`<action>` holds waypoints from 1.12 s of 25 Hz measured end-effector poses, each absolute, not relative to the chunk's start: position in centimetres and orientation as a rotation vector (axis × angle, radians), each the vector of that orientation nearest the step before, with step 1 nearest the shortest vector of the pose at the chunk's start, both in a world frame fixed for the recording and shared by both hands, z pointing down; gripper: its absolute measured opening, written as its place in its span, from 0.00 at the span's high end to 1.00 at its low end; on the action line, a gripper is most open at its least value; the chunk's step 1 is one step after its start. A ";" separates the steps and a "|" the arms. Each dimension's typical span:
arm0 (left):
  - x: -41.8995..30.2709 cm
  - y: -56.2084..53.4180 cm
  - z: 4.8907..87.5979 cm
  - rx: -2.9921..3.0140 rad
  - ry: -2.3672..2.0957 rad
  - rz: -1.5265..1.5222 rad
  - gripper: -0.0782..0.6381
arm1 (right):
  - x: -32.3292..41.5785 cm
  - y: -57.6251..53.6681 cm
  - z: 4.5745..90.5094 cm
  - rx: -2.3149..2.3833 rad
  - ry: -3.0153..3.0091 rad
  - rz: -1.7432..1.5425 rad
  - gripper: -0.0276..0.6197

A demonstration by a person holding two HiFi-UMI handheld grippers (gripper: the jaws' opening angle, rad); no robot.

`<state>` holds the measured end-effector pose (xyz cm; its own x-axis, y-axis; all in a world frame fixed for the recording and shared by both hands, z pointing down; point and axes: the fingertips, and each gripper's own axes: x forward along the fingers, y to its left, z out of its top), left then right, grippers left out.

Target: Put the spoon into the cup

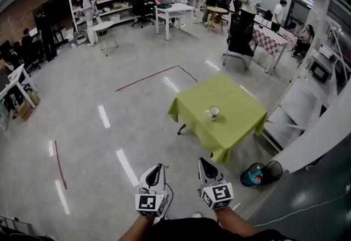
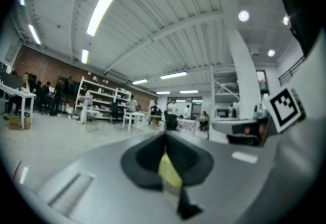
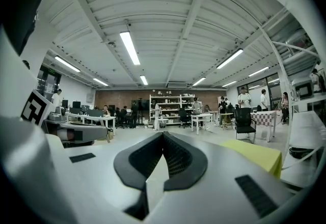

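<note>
A white cup (image 1: 214, 112) stands near the middle of the green-clothed table (image 1: 230, 125), a few steps ahead of me. A small pale thing (image 1: 208, 115) lies against the cup's left side; it is too small to tell as the spoon. Both grippers are held low in front of me, well short of the table, the left gripper (image 1: 160, 167) beside the right gripper (image 1: 202, 161). In the left gripper view the jaws of the left gripper (image 2: 164, 137) meet with nothing between them. The right gripper (image 3: 163, 134) looks the same, and the table's corner (image 3: 260, 155) shows at its right.
A black bin (image 1: 272, 170) and a blue and red thing (image 1: 252, 176) sit on the floor by the table's near right corner. White shelving (image 1: 307, 105) stands to the right. A black chair (image 1: 240, 37), other tables and several people are farther back.
</note>
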<state>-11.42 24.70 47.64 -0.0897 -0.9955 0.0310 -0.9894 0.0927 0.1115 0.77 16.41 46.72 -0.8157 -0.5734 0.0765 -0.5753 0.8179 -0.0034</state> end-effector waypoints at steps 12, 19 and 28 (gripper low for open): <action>-12.6 22.8 47.7 2.095 -2.206 -0.091 0.87 | 0.2 15.4 46.9 0.990 -2.893 0.065 0.95; -12.3 18.1 47.1 2.032 -2.244 0.006 0.87 | 0.1 10.1 46.4 0.939 -2.935 0.079 0.95; -10.3 10.3 45.6 2.040 -2.326 -0.035 0.87 | 0.5 3.0 46.0 0.798 -2.995 0.060 0.95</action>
<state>-10.26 10.34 45.63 -0.1297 -0.9913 0.0208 -0.9903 0.1305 0.0486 0.54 2.96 46.04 -0.8666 -0.4964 0.0501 -0.4980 0.8667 -0.0269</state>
